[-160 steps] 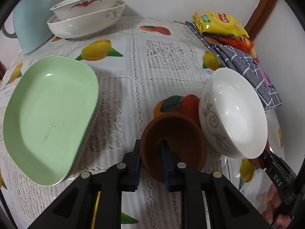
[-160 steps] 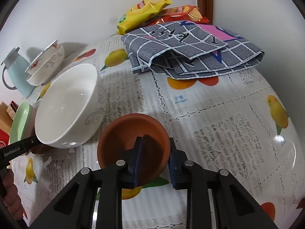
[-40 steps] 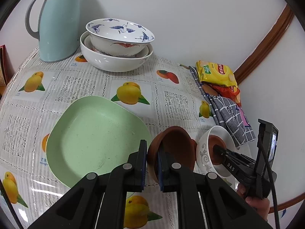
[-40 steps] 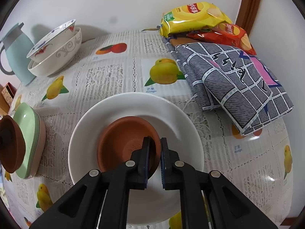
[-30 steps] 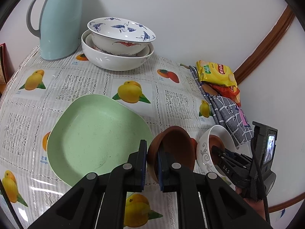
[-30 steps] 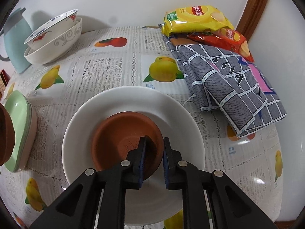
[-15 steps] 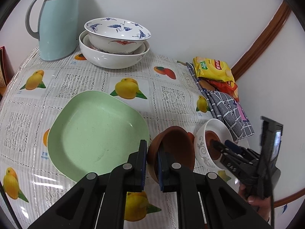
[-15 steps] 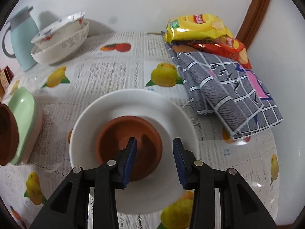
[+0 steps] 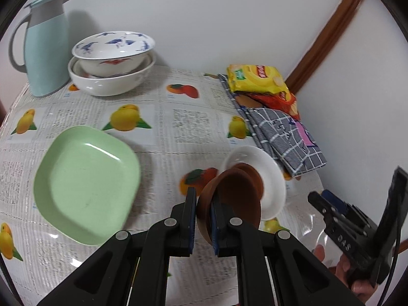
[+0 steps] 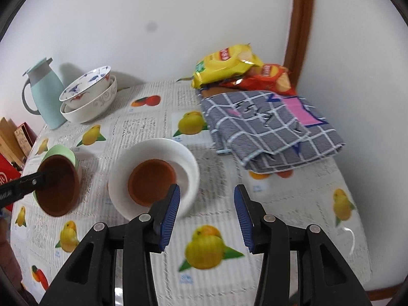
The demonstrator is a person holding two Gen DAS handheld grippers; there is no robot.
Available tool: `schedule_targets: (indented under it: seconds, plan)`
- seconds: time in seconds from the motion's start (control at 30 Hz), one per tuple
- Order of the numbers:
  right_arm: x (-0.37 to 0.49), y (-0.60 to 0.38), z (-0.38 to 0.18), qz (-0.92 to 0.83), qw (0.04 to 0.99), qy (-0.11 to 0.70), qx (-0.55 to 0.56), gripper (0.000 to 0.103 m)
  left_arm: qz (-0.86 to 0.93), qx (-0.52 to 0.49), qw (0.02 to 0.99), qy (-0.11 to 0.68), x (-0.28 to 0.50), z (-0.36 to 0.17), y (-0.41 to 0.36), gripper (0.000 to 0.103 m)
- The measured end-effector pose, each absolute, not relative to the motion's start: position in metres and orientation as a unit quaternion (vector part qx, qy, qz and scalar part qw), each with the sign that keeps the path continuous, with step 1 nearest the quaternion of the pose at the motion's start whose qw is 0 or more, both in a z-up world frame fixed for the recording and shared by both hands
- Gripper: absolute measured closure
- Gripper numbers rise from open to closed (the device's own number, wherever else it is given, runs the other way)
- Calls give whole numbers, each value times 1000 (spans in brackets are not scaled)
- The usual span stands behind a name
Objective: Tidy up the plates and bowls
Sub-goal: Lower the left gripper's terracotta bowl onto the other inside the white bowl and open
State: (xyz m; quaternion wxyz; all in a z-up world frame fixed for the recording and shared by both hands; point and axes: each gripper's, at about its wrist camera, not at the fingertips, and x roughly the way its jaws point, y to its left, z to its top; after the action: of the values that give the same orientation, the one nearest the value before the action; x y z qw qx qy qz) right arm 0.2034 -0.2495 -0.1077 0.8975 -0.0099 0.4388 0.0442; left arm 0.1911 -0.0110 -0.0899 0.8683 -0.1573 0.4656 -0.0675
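1. Presently, the left gripper (image 9: 202, 216) is clamped on the rim of a brown clay bowl (image 9: 234, 199), held tilted above the tablecloth (image 9: 178, 117), its opening facing right.
2. The right gripper (image 10: 206, 210) stands with jaws wide apart, nothing between them, above the cloth and just near the white bowl (image 10: 155, 176).
3. A second brown bowl (image 10: 152, 182) sits inside the white bowl, upright, off-centre toward the near wall.
4. In the left wrist view the held brown clay bowl overlaps the white bowl's near rim; whether they touch cannot be told.
5. Green plate (image 9: 86, 181) lies flat on the cloth, left of the held bowl. In the right wrist view it looks like a stack of more than one; count unclear.
6. Far left corner: blue-patterned bowl (image 9: 113, 48) nested in a large white bowl (image 9: 109, 83), just beside a pale blue jug (image 9: 43, 51).
7. Far right, by the wall: yellow snack bag (image 10: 224, 63) and red snack bag (image 10: 265, 79) partly on a folded grey checked cloth (image 10: 267, 119).
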Motion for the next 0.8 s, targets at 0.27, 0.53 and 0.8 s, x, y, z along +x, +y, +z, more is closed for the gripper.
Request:
schedule_targets:
  seconds: [0.27, 0.53, 0.8]
  plan:
    - [172, -287, -111, 24, 905, 425, -9, 50, -70, -144, 866, 473, 199, -93, -42, 93]
    - [161, -317, -129, -3, 904, 428, 1, 49, -72, -137, 861, 485, 215, -103, -62, 93]
    - [160, -333, -145, -13, 900, 436, 18, 49, -68, -124, 856, 497, 241, -118, -78, 93]
